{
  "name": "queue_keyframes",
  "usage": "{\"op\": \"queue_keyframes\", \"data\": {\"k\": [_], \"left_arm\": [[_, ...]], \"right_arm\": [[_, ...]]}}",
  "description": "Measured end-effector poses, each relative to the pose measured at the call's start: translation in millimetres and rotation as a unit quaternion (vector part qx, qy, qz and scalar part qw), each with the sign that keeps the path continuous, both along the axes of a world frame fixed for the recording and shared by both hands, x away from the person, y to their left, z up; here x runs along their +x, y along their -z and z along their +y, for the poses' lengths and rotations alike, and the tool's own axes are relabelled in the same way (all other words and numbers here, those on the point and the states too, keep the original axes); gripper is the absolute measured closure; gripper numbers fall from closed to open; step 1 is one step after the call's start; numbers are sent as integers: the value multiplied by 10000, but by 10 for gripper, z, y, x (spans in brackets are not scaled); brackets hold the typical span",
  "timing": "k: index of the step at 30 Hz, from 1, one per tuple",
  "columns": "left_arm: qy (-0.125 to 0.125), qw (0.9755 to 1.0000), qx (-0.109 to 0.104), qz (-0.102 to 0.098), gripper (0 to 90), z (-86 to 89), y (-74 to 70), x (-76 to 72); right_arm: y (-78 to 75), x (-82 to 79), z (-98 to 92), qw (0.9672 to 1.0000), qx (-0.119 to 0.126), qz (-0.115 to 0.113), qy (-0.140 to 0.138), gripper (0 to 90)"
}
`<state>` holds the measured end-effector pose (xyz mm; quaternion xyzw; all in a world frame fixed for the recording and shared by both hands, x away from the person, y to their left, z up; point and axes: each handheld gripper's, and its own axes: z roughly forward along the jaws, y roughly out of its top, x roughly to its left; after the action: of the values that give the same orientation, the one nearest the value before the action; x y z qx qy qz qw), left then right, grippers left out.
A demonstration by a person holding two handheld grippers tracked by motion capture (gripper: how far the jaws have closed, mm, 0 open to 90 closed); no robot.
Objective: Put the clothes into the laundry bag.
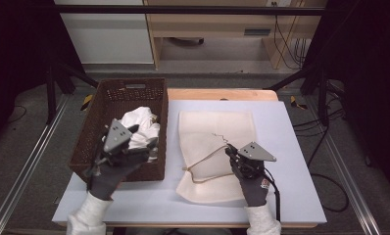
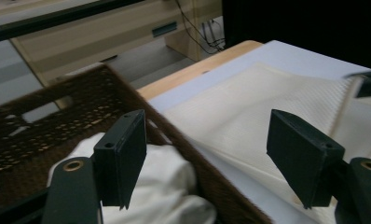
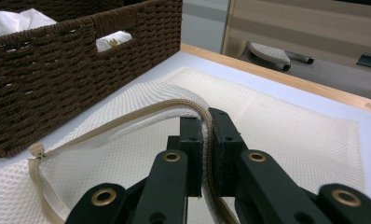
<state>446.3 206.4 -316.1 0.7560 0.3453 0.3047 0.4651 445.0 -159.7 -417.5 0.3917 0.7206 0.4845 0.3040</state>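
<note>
A cream mesh laundry bag (image 1: 213,128) lies flat on the table's middle. My right gripper (image 1: 231,152) is shut on the bag's zipper edge (image 3: 141,112) and lifts it, so the mouth gapes toward the basket. To the bag's left stands a dark brown wicker basket (image 1: 134,86) holding a crumpled white cloth (image 1: 141,122). My left gripper (image 1: 145,137) hovers over the basket's near right corner above the cloth (image 2: 160,186). Its jaws stand wide apart (image 2: 207,140) with nothing between them. In the left gripper view the bag (image 2: 249,107) lies beyond the basket wall (image 2: 34,116).
The pale table sheet (image 1: 291,147) has bare room right of the bag and along the front edge. A wooden table edge (image 1: 222,94) runs behind the bag. A wooden cabinet (image 1: 212,24) stands beyond, and cables (image 1: 330,176) lie on the floor at right.
</note>
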Motion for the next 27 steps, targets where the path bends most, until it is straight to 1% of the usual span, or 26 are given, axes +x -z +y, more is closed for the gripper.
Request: {"op": "queue_keyframes", "data": {"k": [2,3,4,5,6,7,8,10,11,12,13,15,17,18,19,20,21,23,25,26,27], "left_arm": [[-110,9999,11,23,269,131,-54,136],[-110,9999,11,23,264,131,-54,136],[-140,9999,50,27,264,185,-60,206],[-168,9997,107,110,243,260,-51,320],[-198,9996,140,150,242,304,-39,385],[-240,9994,203,115,235,350,-20,449],[-293,9993,225,101,215,383,12,500],[-374,9984,367,222,212,438,81,596],[-374,9984,367,222,212,438,81,596],[-425,9970,456,458,205,474,169,677],[-441,9962,521,534,199,488,214,710],[-392,9946,659,695,185,497,310,767],[-358,9915,910,859,152,486,402,818],[-345,9895,1030,950,131,477,447,844],[-345,9895,1030,950,118,477,447,844],[-339,9848,1298,1100,113,450,533,885],[-321,9830,1402,1144,105,441,573,901],[-262,9803,1427,1341,90,429,631,933],[-213,9784,1472,1435,73,409,667,955],[-200,9767,1522,1498,72,395,691,969],[-210,9739,1602,1595,60,378,724,983]], "right_arm": [[6,4,2,10000,-17,19,-2,850],[6,4,2,10000,-17,19,-2,850],[10,6,3,10000,-27,29,-10,849],[15,7,9,10000,-25,53,-24,849],[17,8,12,10000,-42,57,-27,849],[20,9,16,10000,-50,55,-30,849],[21,11,18,10000,-56,60,-35,849],[19,9,16,10000,-51,75,-28,849],[16,9,11,10000,-47,77,-26,850],[14,9,6,10000,-37,75,-17,850],[13,10,1,10000,-33,68,-15,850],[11,11,-4,10000,-29,79,-14,850],[13,13,-4,9999,-31,93,-22,850],[14,14,-3,9999,-35,98,-25,850],[14,14,-3,9999,-35,98,-25,850],[18,14,4,9999,-43,110,-42,850],[18,14,5,9999,-54,110,-52,850],[22,18,6,9999,-68,120,-67,850],[25,21,10,9999,-59,147,-60,849],[26,22,11,9998,-65,155,-64,849],[27,23,11,9998,-65,169,-71,849]]}}
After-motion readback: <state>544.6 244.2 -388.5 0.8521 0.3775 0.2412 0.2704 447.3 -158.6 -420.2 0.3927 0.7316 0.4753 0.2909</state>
